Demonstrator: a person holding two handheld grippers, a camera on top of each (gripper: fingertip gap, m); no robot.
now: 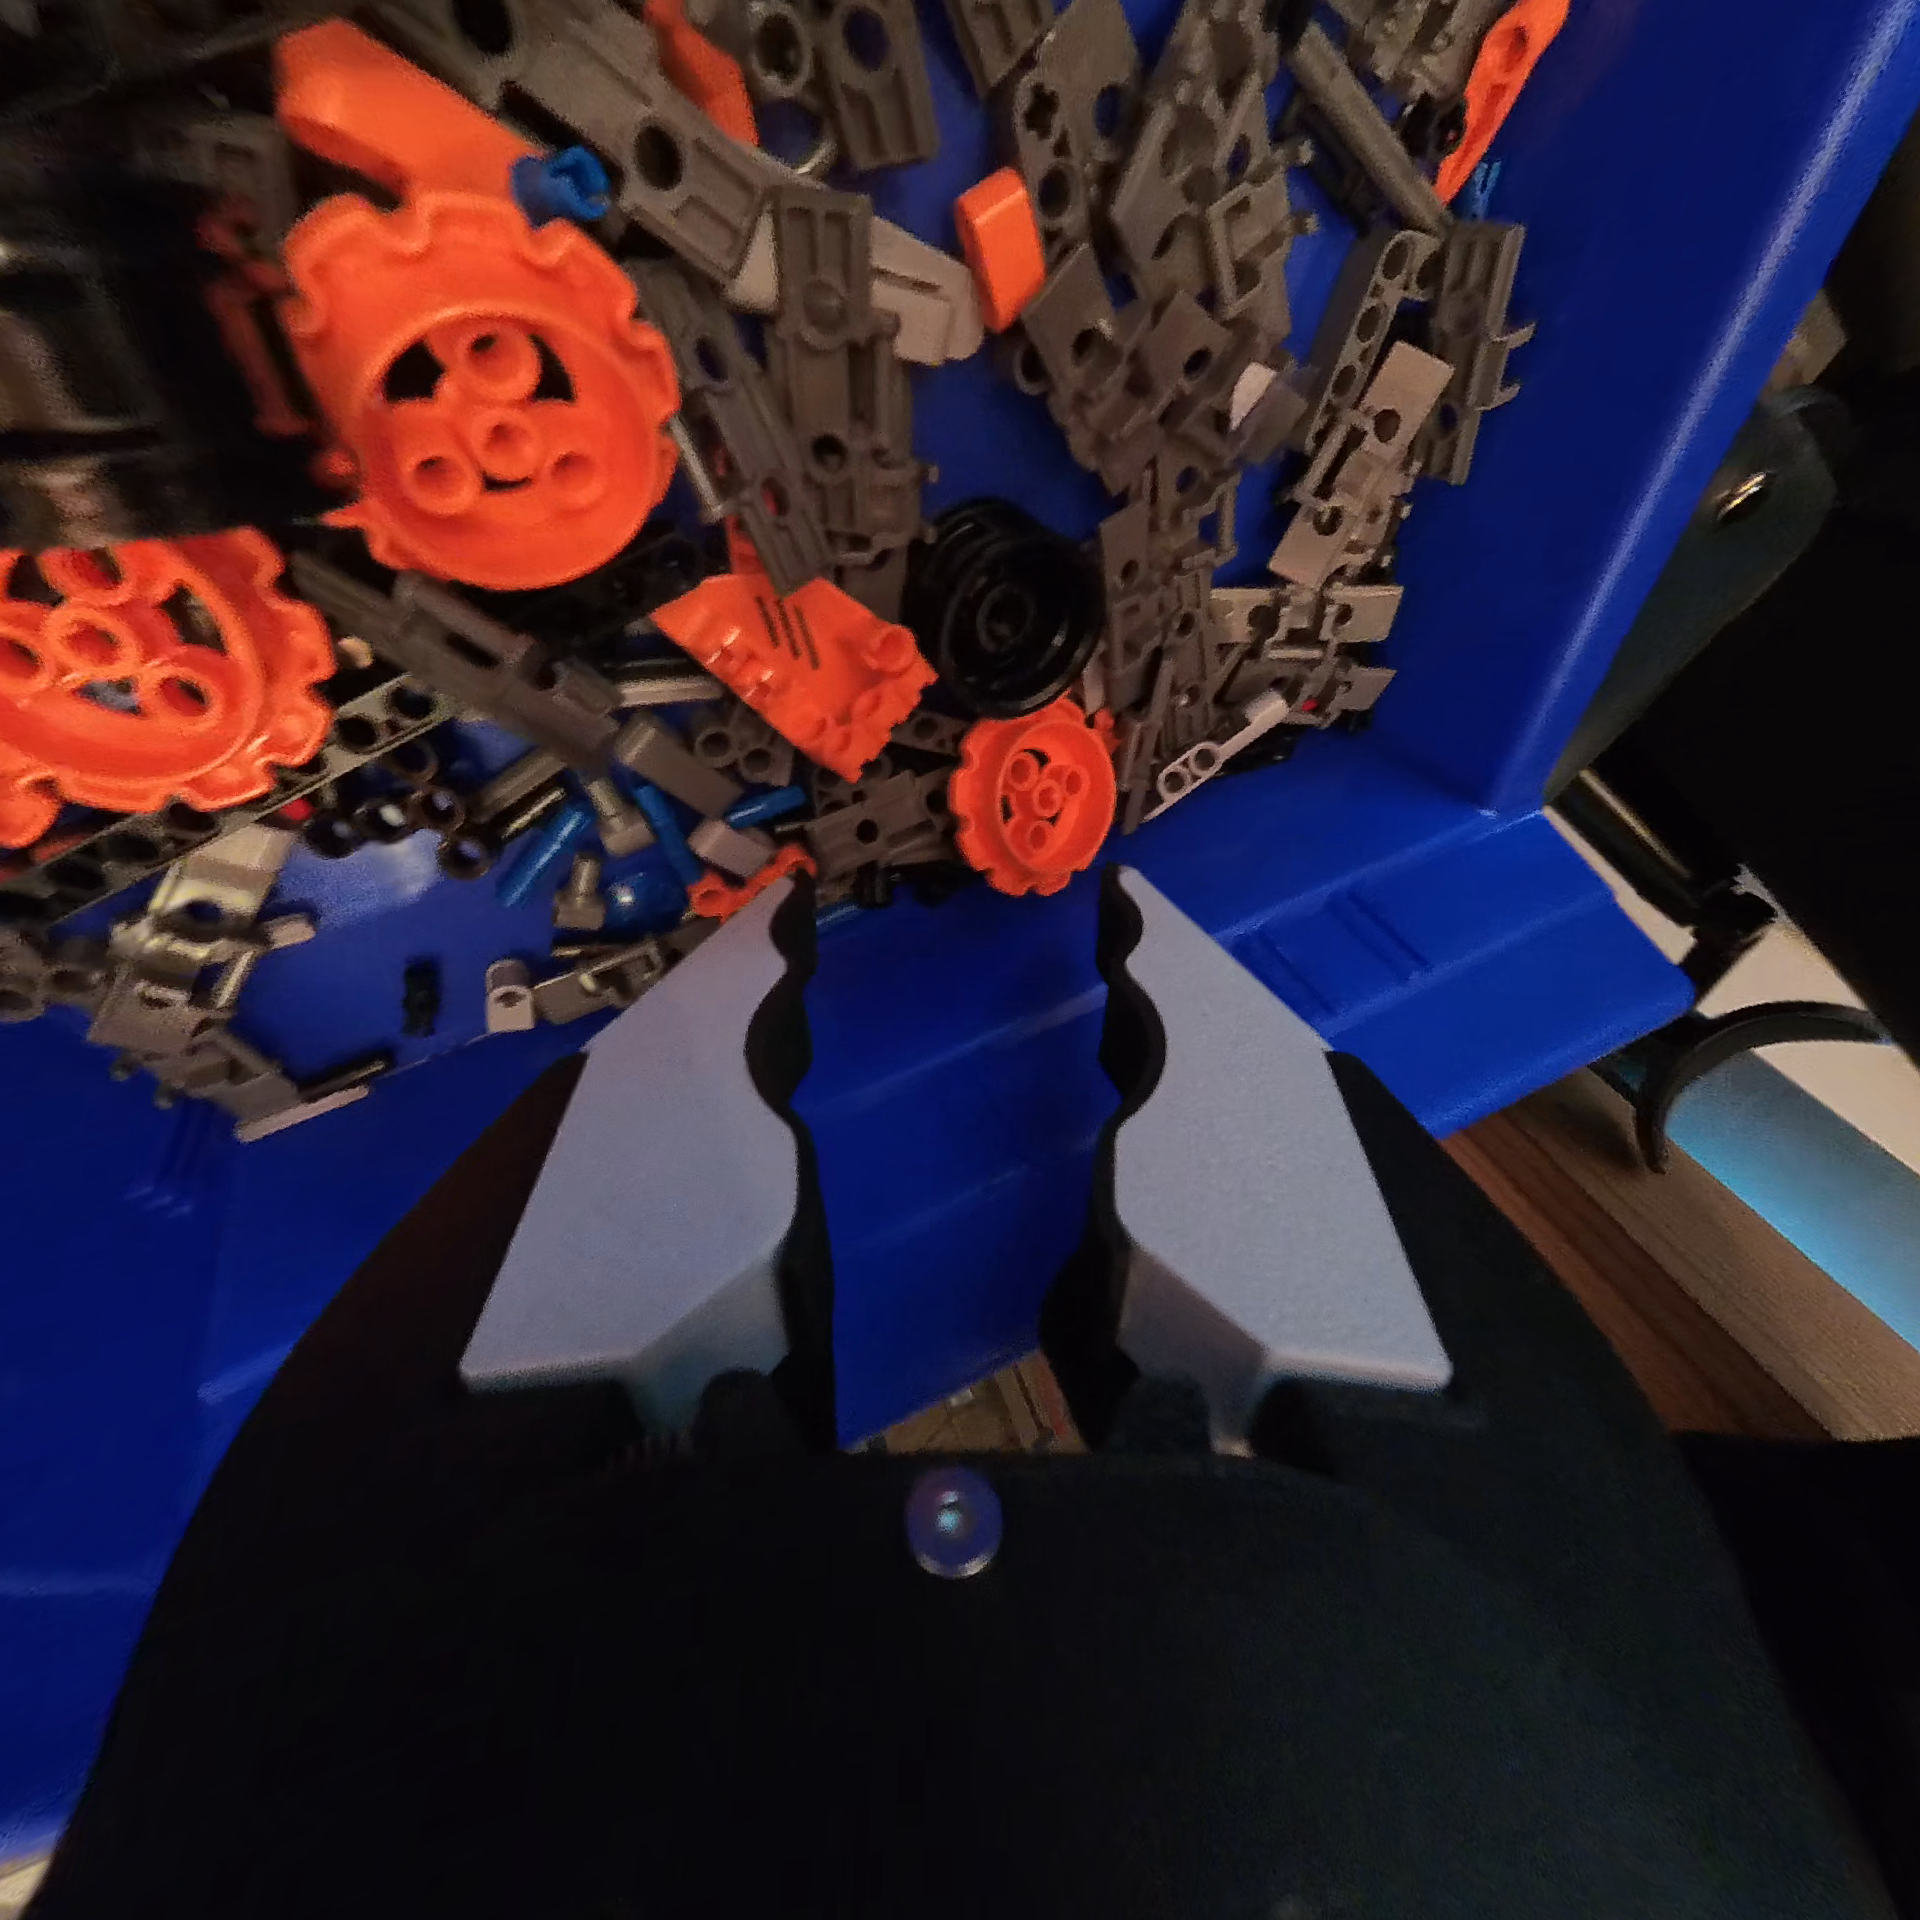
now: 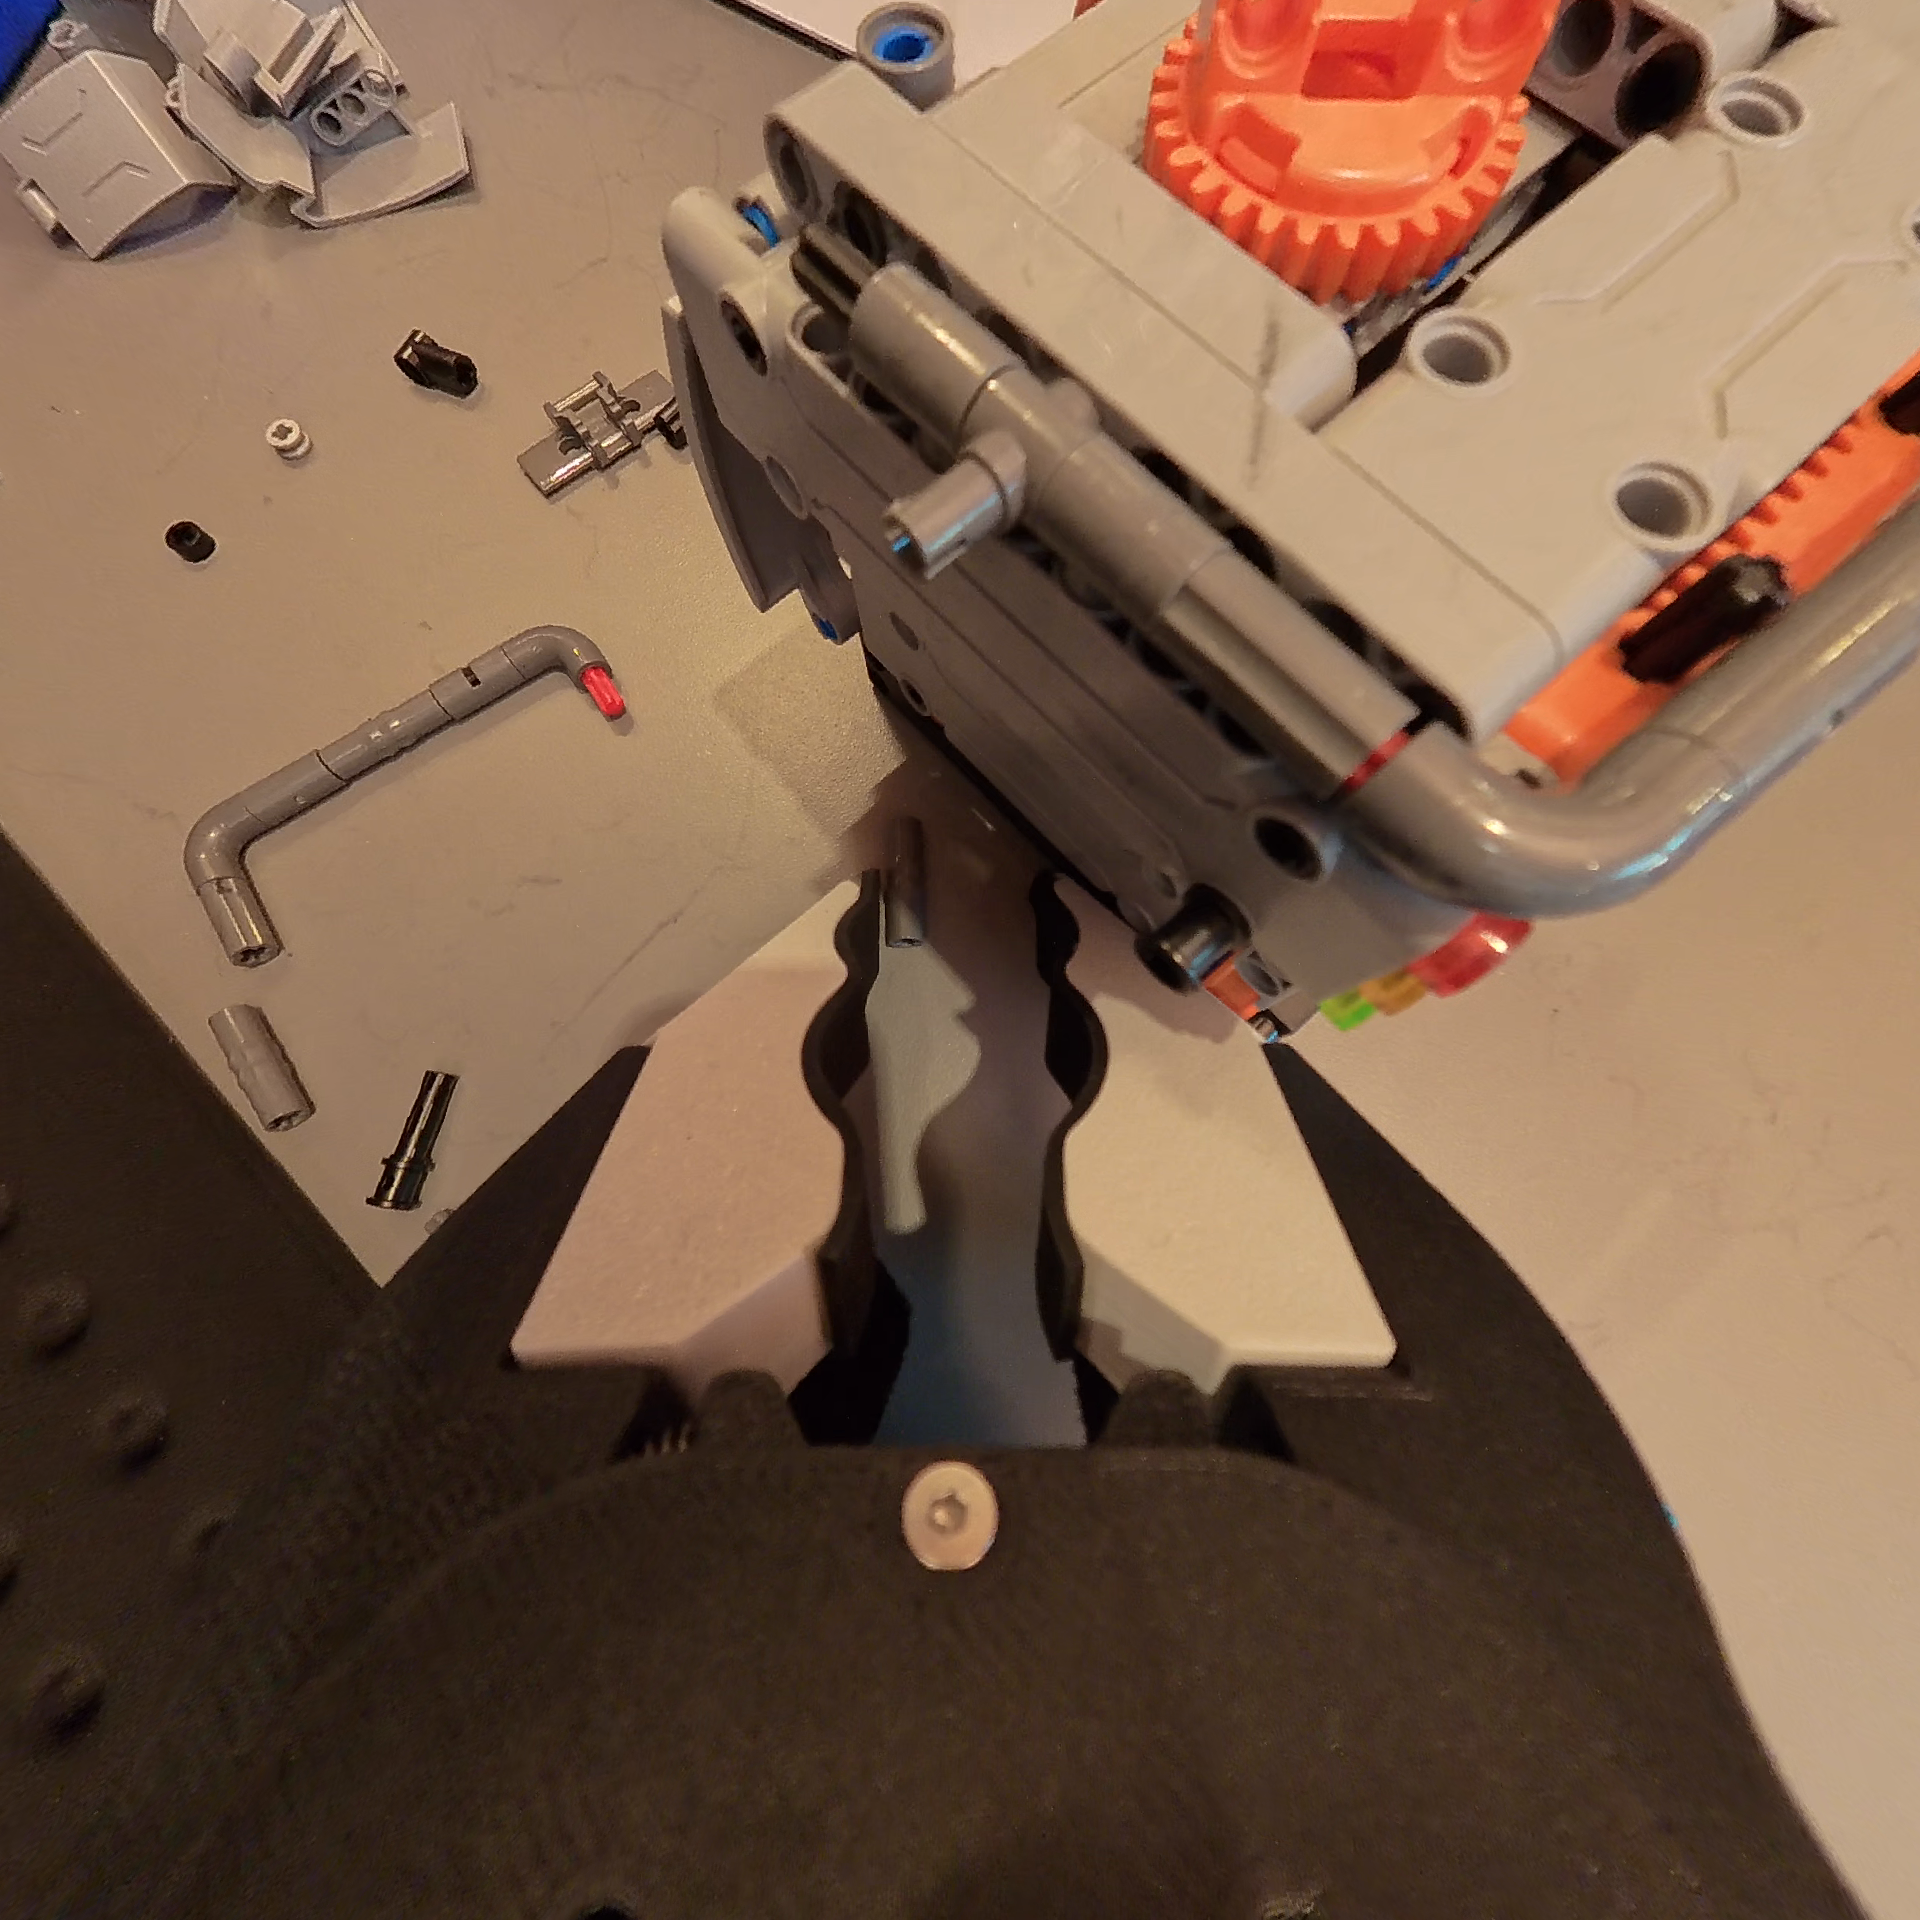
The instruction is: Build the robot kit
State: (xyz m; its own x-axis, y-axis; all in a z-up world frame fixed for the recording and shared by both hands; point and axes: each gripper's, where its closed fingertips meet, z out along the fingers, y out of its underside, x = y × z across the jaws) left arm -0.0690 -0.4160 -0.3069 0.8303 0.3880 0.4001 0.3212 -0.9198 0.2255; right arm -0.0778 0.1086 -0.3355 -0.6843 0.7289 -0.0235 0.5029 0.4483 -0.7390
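In the left wrist view my left gripper (image 1: 956, 883) is open and empty, its jaws wide apart over the near wall of a blue bin (image 1: 1382, 914). The bin holds a heap of grey building-toy parts (image 1: 831, 436), orange toothed wheels (image 1: 478, 390) and a black wheel (image 1: 1003, 608). The nearest piece is a small orange wheel (image 1: 1034, 795) just past the fingertips. In the right wrist view my right gripper (image 2: 956, 894) has a narrow gap. A small dark grey tube (image 2: 902, 883) sits in it beside the left finger, not clamped. A grey model (image 2: 1195, 499) with an orange gear (image 2: 1340, 156) lies just beyond.
On the grey mat (image 2: 436, 831) left of the right gripper lie a long bent grey pipe piece (image 2: 395, 727), a grey sleeve (image 2: 260, 1065), black pins (image 2: 416, 1138) and grey panels (image 2: 208, 125). A beige table top (image 2: 1558, 1195) is at the right. A wooden edge (image 1: 1683, 1278) runs beside the bin. Across from one pair of fingers to the other is roughly 55 cm.
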